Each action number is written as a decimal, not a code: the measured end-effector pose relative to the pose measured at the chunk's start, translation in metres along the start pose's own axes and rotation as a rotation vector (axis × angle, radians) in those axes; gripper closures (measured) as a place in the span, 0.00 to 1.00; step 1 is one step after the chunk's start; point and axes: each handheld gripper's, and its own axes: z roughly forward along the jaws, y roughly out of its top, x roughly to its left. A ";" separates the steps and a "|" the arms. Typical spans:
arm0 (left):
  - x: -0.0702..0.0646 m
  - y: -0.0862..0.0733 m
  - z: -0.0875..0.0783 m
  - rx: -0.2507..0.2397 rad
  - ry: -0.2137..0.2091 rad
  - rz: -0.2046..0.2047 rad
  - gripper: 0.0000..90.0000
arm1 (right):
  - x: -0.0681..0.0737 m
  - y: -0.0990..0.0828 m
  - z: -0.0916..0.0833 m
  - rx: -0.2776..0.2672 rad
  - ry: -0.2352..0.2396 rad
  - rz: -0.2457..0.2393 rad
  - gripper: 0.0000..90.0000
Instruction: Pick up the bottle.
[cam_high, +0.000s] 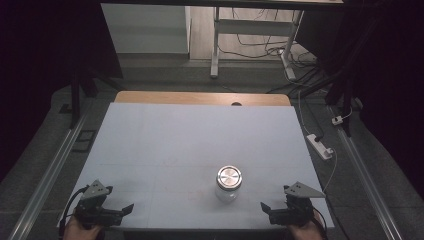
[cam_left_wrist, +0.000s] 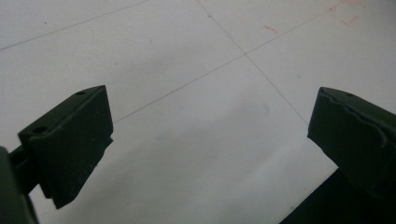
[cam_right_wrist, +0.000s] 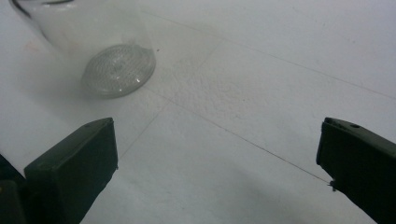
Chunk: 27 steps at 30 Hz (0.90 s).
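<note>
High view looks down — right gripper view shares its jar (cam_high: 228, 183), closer.

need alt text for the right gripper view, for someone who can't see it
A clear glass jar stands on a white table at upper left, its patterned base showing through the glass. The right gripper reaches in from below, its two black jaws wide apart with nothing between them.
</note>
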 end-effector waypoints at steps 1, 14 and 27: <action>0.000 0.000 0.000 0.001 -0.002 0.003 0.01 | -0.001 0.000 0.000 -0.003 0.009 0.014 0.00; -0.001 0.001 0.002 0.019 -0.018 0.022 0.02 | -0.008 0.000 0.001 0.009 0.060 0.061 0.00; -0.001 0.001 0.002 0.024 -0.030 0.023 0.03 | -0.006 0.001 0.001 0.017 0.068 0.037 0.00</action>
